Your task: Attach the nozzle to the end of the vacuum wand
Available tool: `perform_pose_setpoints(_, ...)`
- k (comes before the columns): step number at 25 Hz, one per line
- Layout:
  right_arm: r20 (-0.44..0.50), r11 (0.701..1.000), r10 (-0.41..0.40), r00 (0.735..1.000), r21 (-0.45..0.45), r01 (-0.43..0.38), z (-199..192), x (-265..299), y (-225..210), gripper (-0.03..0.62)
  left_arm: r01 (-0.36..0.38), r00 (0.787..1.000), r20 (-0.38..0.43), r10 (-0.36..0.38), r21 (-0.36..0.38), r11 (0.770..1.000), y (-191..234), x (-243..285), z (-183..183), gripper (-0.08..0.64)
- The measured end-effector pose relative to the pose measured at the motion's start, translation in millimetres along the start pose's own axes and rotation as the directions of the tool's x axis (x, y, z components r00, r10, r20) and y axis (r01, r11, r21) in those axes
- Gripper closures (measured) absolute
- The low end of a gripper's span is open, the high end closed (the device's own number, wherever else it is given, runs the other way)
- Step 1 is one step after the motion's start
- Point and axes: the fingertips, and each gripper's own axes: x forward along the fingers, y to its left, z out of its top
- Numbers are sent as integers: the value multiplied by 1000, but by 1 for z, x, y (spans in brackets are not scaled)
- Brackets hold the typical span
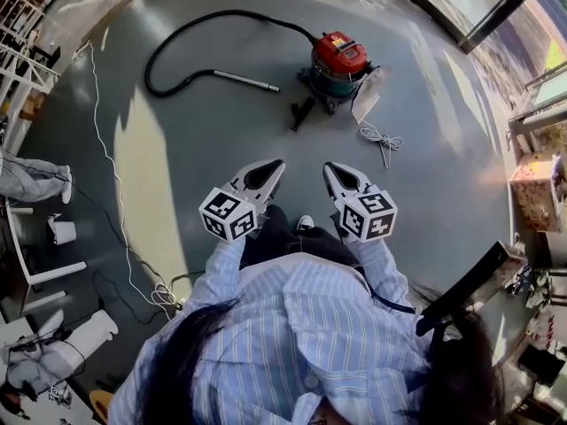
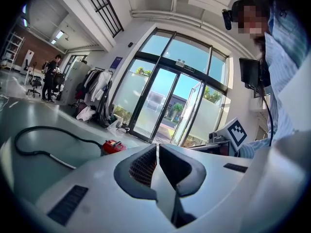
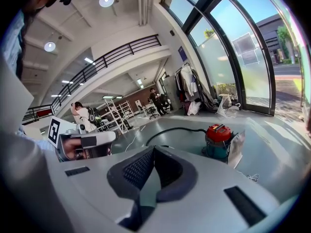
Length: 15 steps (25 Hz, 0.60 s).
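The red-topped vacuum cleaner (image 1: pixel 339 60) stands on the grey floor ahead of me. Its black hose (image 1: pixel 168 47) loops to the left and ends in the silver wand (image 1: pixel 245 81), which lies flat. A black nozzle (image 1: pixel 301 113) lies on the floor just left of the vacuum, apart from the wand. Both grippers are held in front of my body, well short of these parts. My left gripper (image 1: pixel 278 163) is shut and empty, and so is my right gripper (image 1: pixel 327 166). The vacuum (image 3: pixel 218 140) also shows beyond the right gripper (image 3: pixel 153 149), and small (image 2: pixel 112 146) beyond the left gripper (image 2: pixel 157 147).
A coiled white cord (image 1: pixel 383 138) lies right of the vacuum. A long white cable (image 1: pixel 106 149) runs along the floor at the left, near a white table (image 1: pixel 35 273). A desk with boxes (image 1: pixel 536 189) stands at the right. People (image 2: pixel 50 76) stand far off.
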Motion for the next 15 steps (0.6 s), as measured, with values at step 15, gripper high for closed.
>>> perform_pose_setpoints(15,-46,997,-18,999,69,21,27,92,-33,588,-33,999,-23,31,-81,996,121,32,18,551)
